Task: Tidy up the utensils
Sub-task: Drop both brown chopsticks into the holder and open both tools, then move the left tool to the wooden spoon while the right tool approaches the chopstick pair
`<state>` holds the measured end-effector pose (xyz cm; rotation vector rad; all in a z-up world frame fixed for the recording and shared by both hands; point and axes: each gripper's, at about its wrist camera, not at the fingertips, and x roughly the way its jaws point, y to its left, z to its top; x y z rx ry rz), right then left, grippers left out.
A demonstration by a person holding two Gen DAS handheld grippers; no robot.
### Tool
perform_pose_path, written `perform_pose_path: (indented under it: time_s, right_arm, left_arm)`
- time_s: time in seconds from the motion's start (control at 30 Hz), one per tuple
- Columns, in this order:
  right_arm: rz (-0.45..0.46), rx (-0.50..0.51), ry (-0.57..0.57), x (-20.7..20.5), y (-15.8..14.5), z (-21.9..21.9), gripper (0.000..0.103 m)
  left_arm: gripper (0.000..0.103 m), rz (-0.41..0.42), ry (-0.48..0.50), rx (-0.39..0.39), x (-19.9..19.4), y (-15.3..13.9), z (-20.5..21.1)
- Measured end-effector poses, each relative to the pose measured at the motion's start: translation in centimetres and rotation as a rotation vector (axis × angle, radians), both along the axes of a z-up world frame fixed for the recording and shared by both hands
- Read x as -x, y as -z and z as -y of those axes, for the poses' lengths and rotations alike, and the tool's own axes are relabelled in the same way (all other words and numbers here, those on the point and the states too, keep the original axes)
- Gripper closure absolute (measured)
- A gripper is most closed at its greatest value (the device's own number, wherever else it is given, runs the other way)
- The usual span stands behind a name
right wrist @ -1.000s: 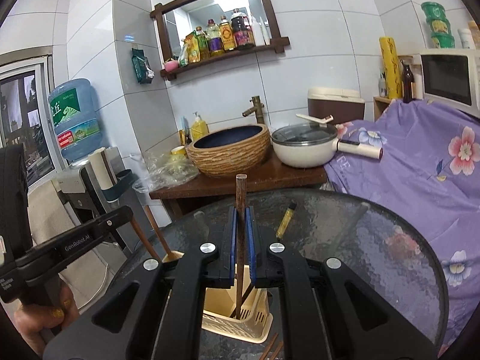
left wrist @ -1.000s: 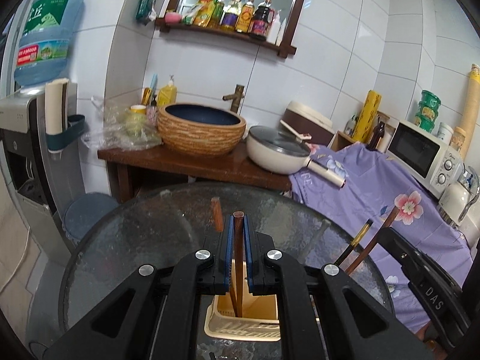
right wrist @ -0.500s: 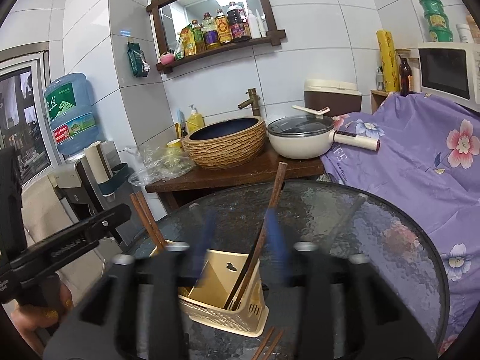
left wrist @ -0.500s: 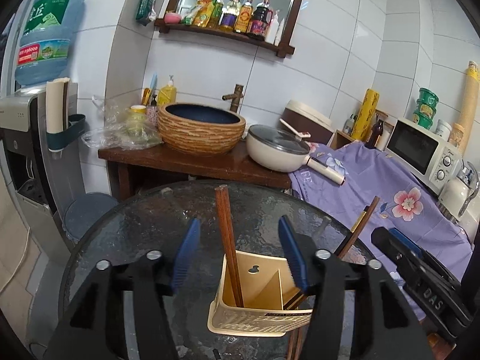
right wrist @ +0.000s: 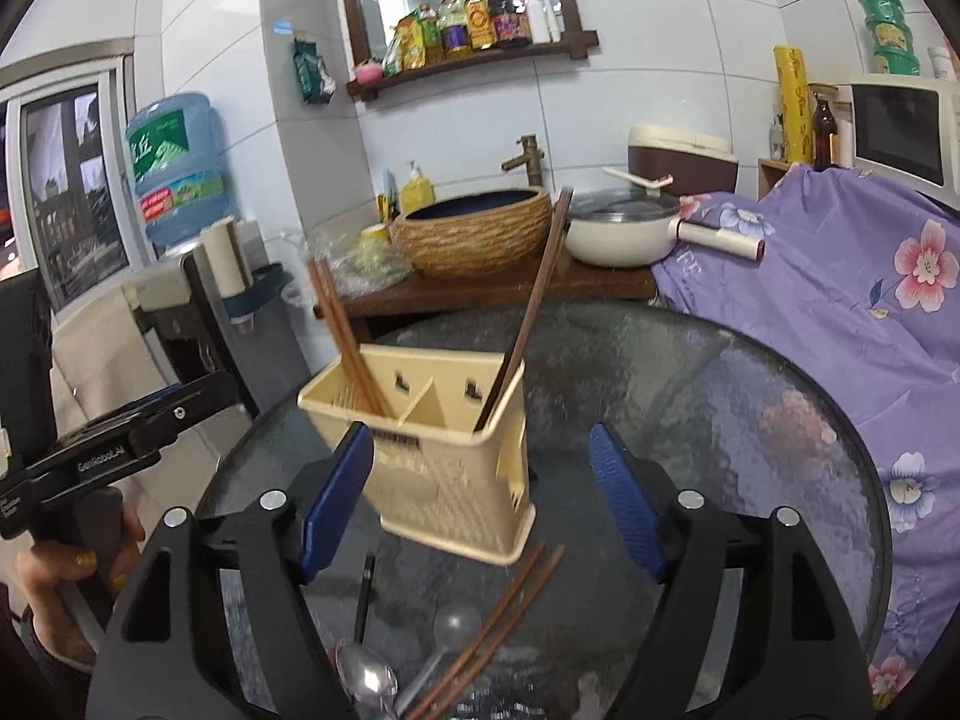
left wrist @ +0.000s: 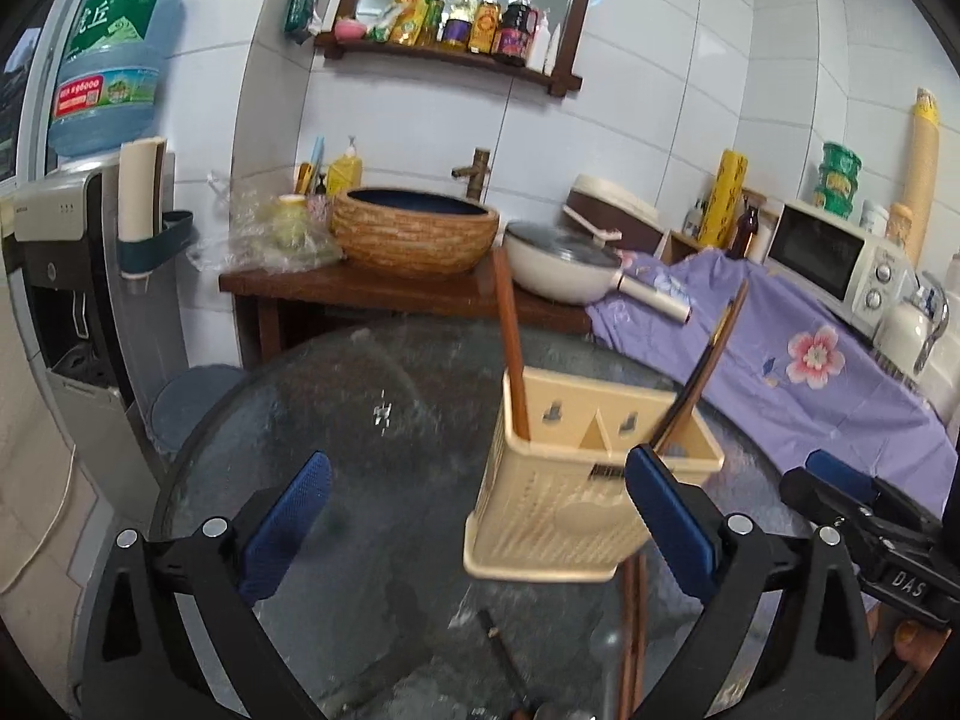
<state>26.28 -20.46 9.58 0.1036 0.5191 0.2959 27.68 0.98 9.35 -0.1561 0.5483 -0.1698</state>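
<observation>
Cream plastic caddy (right wrist: 441,450) stands upright on the round glass counter (right wrist: 750,420), near its centre; an inner wall splits it into two compartments. Brown chopsticks (right wrist: 345,336) stand in the left compartment, leaning toward 11 o'clock. A second pair (right wrist: 534,300) stands in the right compartment, leaning toward 1 o'clock; its tips reach past the caddy rim, well above it.

Loose on the counter at 6 o'clock of the caddy, right wrist view: two more chopsticks (right wrist: 498,618) lying diagonal, one end just beside the caddy base; a metal spoon (right wrist: 366,681); a clear ladle-like spoon (right wrist: 447,636), blurred; a thin black stick (right wrist: 363,594).

Right claw (right wrist: 480,504): blue pads wide apart, empty, caddy seen between them. Contact with the caddy cannot be judged.

Left claw (left wrist: 474,525): pads wide apart, empty. Caddy (left wrist: 591,480) sits toward its right pad, which overlaps the caddy's front corner in view. In this view the right claw's body enters at 4 o'clock.

Beyond the counter at 12 o'clock: a wooden stand with a woven basin (right wrist: 474,231) and a lidded pan (right wrist: 624,231). Purple floral cloth (right wrist: 840,288) at 2 o'clock.
</observation>
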Motion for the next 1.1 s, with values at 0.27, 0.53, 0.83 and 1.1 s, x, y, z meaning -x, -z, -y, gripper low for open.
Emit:
perform_pose_path:
  time_s: [0.27,0.53,0.83,1.1]
  right_arm:
    - [-0.131,0.108,-0.027,2.0,5.8,-1.3,0.028]
    - [-0.171,0.166,-0.146,3.9,9.1,-3.2,0.029]
    - [-0.201,0.17,-0.169,4.6,10.3,-2.8,0.03]
    - [-0.222,0.15,-0.14,4.8,10.4,-1.8,0.03]
  left_arm:
    - [0.007,-0.117,0.019,-0.016,1.6,5.0,-0.3]
    - [0.008,-0.222,0.034,0.018,3.2,9.2,-1.0]
    - [0.038,-0.296,0.136,-0.015,6.1,10.9,0.1]
    - [0.062,-0.387,0.25,-0.065,7.8,13.1,2.9]
